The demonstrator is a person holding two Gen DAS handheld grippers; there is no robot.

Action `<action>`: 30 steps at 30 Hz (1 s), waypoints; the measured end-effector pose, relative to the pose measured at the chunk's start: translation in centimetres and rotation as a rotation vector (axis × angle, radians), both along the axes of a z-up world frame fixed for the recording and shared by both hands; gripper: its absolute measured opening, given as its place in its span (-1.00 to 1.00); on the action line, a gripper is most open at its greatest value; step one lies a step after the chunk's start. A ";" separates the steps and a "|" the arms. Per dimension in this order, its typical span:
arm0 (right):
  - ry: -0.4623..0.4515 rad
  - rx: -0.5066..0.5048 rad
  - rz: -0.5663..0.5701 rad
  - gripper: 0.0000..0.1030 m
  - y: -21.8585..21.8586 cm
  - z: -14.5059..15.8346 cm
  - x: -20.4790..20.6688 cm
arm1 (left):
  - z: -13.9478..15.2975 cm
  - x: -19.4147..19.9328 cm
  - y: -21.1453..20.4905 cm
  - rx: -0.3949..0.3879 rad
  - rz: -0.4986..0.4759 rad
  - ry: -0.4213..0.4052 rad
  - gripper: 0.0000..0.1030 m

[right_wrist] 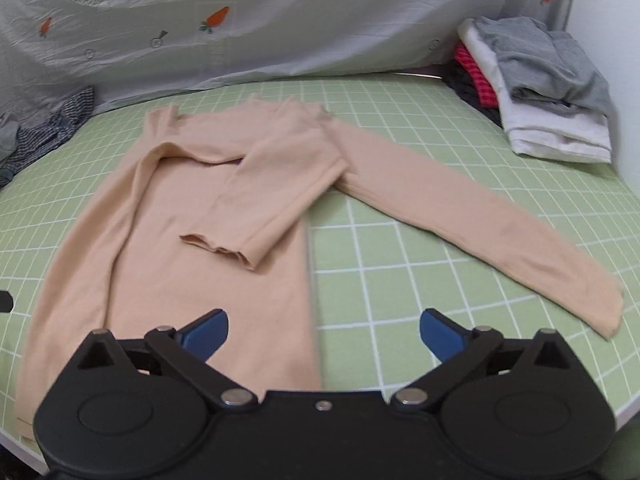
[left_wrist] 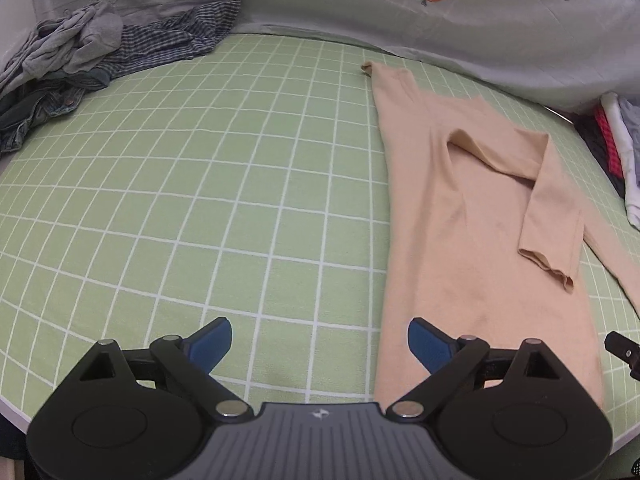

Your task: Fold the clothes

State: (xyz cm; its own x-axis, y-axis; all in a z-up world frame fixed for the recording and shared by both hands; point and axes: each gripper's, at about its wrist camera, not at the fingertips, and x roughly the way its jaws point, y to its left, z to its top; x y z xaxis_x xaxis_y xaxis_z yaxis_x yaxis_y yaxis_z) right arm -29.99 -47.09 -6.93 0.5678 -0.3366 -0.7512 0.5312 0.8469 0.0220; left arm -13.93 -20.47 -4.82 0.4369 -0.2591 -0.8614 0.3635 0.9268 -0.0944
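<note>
A peach long-sleeved top (right_wrist: 192,216) lies flat on the green grid-patterned mat (right_wrist: 400,264), collar toward the far side and hem toward the near edge. Its left sleeve (right_wrist: 276,200) is folded across the chest, cuff resting on the body; the right sleeve (right_wrist: 480,232) stretches out to the right over the mat.

The right gripper (right_wrist: 323,330) hovers above the hem with its blue fingers spread and nothing between them. The left gripper (left_wrist: 320,342) is likewise wide apart and empty, poised over bare mat just left of the top's side edge.

The knit looks thin and limp, so I'd guess a pinch on the outstretched sleeve could drag the body askew or pull the folded sleeve loose.

No containers are in sight. A stack of folded clothes (right_wrist: 540,92) sits at the far right, a rumpled heap of clothes (left_wrist: 80,68) at the far left, and a carrot-print sheet (right_wrist: 280,20) hangs behind.
</note>
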 end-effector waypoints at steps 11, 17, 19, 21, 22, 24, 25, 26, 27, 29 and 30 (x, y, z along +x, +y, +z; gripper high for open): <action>0.089 -0.012 -0.175 1.00 -0.4 -0.1 -2.1 | 0.1 2.5 -4.0 -0.020 -0.136 0.030 0.89; 0.086 -0.013 -0.229 1.00 -2.9 0.1 -2.5 | 0.6 3.5 -8.0 -0.017 -0.174 0.006 0.89; 0.079 -0.017 -0.242 1.00 -4.9 0.1 -2.4 | 0.7 3.6 -9.6 -0.021 -0.166 -0.010 0.89; 0.072 -0.020 -0.253 1.00 -7.2 0.1 -2.3 | 0.6 3.7 -11.0 -0.027 -0.149 -0.023 0.89; 0.069 -0.022 -0.258 1.00 -8.4 0.1 -2.3 | 0.4 3.6 -11.7 -0.034 -0.135 -0.026 0.89; 0.062 -0.026 -0.270 1.00 -10.7 0.1 -2.1 | 0.4 3.4 -13.3 -0.039 -0.120 -0.041 0.89; 0.056 -0.027 -0.277 1.00 -12.0 0.2 -2.1 | 0.4 3.3 -14.1 -0.040 -0.115 -0.049 0.89; 0.050 -0.028 -0.278 1.00 -13.3 0.3 -2.1 | 0.3 3.1 -14.8 -0.039 -0.111 -0.055 0.89; 0.049 -0.033 -0.275 1.00 -14.5 0.3 -2.0 | 0.2 3.0 -15.6 -0.039 -0.110 -0.058 0.89; 0.065 -0.042 -0.266 1.00 -16.5 0.2 -1.5 | 0.0 2.8 -17.0 -0.037 -0.106 -0.063 0.89; 0.068 -0.045 -0.262 1.00 -17.4 0.1 -1.4 | -0.2 2.7 -17.6 -0.033 -0.103 -0.064 0.89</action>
State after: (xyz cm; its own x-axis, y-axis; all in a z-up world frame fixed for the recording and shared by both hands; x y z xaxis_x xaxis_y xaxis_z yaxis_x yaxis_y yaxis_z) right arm -31.35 -64.51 -6.84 0.4055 -0.4991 -0.7658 0.7316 0.6795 -0.0555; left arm -11.22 -38.09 -5.00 0.4600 -0.3330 -0.8231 0.4632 0.8809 -0.0975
